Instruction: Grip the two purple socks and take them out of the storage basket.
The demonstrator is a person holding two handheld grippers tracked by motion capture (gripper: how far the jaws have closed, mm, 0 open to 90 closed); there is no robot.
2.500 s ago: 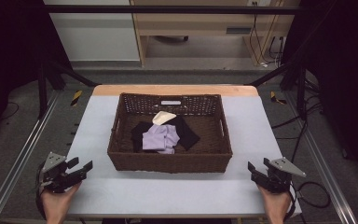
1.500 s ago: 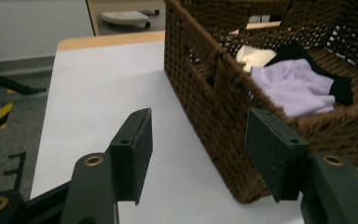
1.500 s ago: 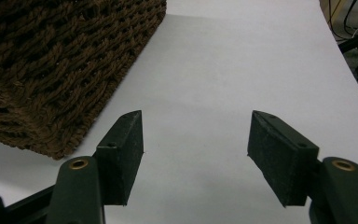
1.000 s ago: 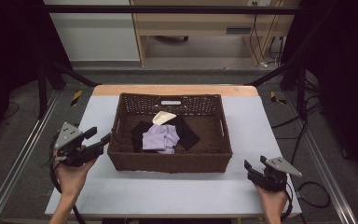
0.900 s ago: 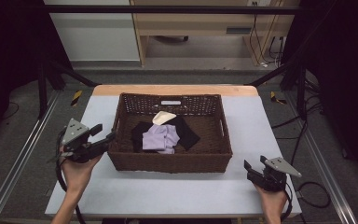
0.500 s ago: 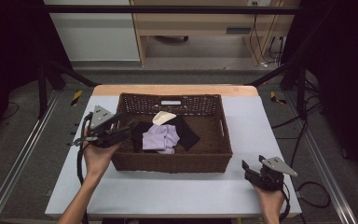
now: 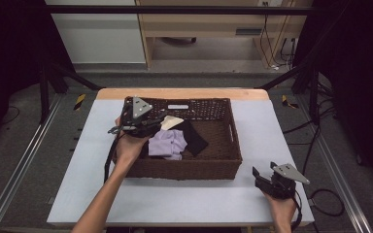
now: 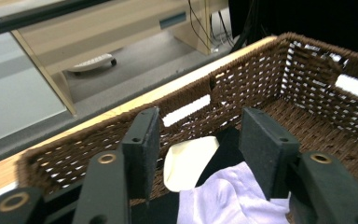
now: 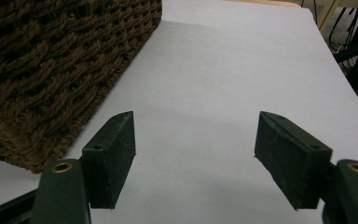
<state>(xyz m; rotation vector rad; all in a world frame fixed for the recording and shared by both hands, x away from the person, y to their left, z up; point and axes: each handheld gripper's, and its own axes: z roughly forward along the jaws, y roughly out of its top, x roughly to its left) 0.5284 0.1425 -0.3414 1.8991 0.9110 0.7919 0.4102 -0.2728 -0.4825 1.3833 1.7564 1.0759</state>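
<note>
Hiding black cloth [image 7: 194, 137] (partly): lilac cloth [image 7: 167, 144].

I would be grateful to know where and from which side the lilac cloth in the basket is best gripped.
Probably at the raised, bunched fold on top of the lilac cloth, coming straight down from above. The brown wicker basket walls it in on all sides, and a black cloth lies against its right edge. The left hand-held gripper is above the basket's left part, jaws apart with nothing between them.
</note>
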